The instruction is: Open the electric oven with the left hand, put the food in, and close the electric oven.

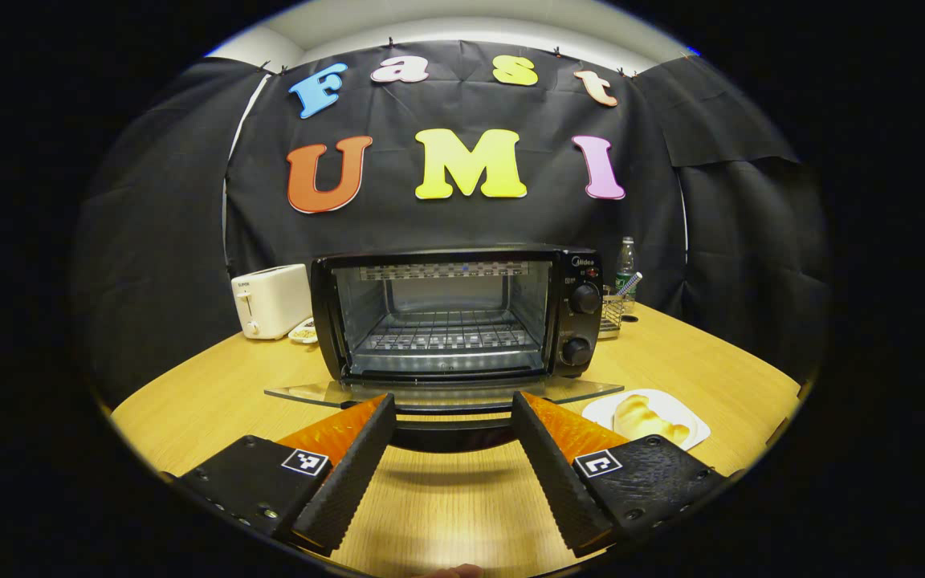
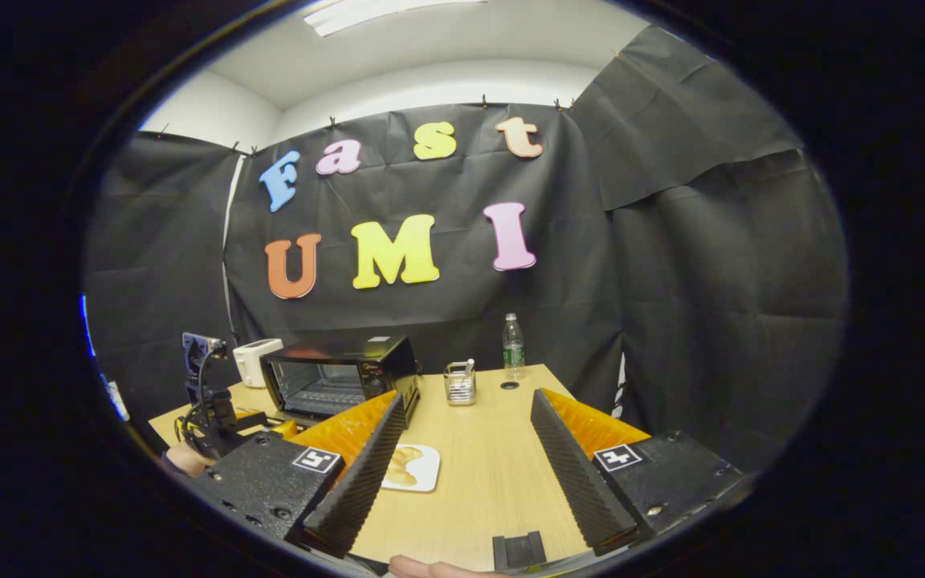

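Electric oven stands mid-table with its glass door folded down flat and the wire rack bare inside. Left gripper hangs just before that door, fingers spread, holding nothing. Right of it the food lies on a white plate, and the right gripper hovers farther right, also spread wide.

– What stands at the back of the wooden table?
– A white toaster with a small dish just beside it.
– And farther right?
– A wire basket of utensils and an upright plastic bottle, near each other.
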### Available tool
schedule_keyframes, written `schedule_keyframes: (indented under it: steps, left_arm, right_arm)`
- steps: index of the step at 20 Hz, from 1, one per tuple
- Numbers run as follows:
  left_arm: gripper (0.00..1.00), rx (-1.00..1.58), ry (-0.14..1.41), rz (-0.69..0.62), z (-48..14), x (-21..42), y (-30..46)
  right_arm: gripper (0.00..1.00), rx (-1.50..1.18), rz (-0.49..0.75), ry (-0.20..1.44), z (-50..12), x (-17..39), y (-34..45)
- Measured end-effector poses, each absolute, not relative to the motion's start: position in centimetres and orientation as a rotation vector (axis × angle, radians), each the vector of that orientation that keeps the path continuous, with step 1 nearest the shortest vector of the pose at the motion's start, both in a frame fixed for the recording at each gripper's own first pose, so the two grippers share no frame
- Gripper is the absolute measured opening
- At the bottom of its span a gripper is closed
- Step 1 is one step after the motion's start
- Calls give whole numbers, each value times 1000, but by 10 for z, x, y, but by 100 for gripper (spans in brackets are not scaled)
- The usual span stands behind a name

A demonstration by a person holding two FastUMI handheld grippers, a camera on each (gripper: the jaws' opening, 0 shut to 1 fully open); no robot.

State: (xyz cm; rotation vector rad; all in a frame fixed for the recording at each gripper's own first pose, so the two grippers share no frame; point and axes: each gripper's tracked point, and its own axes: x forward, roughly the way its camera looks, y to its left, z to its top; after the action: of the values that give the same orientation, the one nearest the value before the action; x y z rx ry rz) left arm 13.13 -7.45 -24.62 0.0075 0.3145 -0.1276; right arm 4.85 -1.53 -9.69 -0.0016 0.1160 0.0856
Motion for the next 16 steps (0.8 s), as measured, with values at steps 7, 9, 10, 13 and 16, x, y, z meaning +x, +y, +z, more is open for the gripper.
schedule_keyframes:
  steps: [7, 9, 10, 13, 16]
  left_arm:
    - [96, 12, 432, -133, -277, 117, -75]
    - [95, 12, 488, -134, -292, 113, -75]
    - [95, -5, 528, -130, -301, 111, -75]
    - [94, 16, 499, -137, -296, 108, -77]
    - [94, -9, 491, -145, -288, 110, -75]
  right_arm:
    - [96, -11, 89, 118, -100, 49, -10]
    - [96, -20, 94, 124, -102, 49, -6]
    - [96, -28, 99, 126, -104, 50, -5]
    - [99, -39, 105, 129, -106, 54, -1]
    - [96, -53, 101, 162, -120, 61, 3]
